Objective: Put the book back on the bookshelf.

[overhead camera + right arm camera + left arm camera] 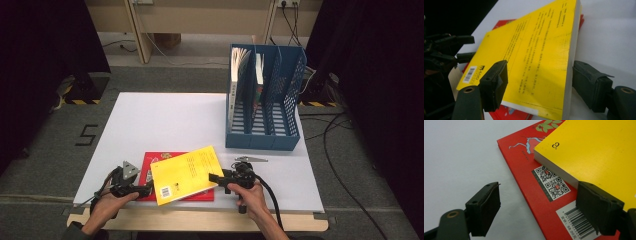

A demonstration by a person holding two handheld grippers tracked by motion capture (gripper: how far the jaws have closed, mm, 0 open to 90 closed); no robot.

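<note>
Yellow book (186,175) lying askew on red book (150,167), near edge of table (165,117). Right tongs (537,83) wide, straddling yellow book's right edge, one jaw above the cover, other beside the page block. Left tongs (537,211) wide at books' left corner. Blue file rack (264,100) far right, two books inside.

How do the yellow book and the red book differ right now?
Position: the yellow book lies on top, the red book underneath, flat on the white table.
Angle: the yellow book sits skewed across the red one and overhangs it on the right.
Grippers: the right gripper has its open jaws straddling the yellow book's edge; the left gripper stands open at the red book's barcode corner.
Shared: both are paperbacks with barcodes showing.
</note>
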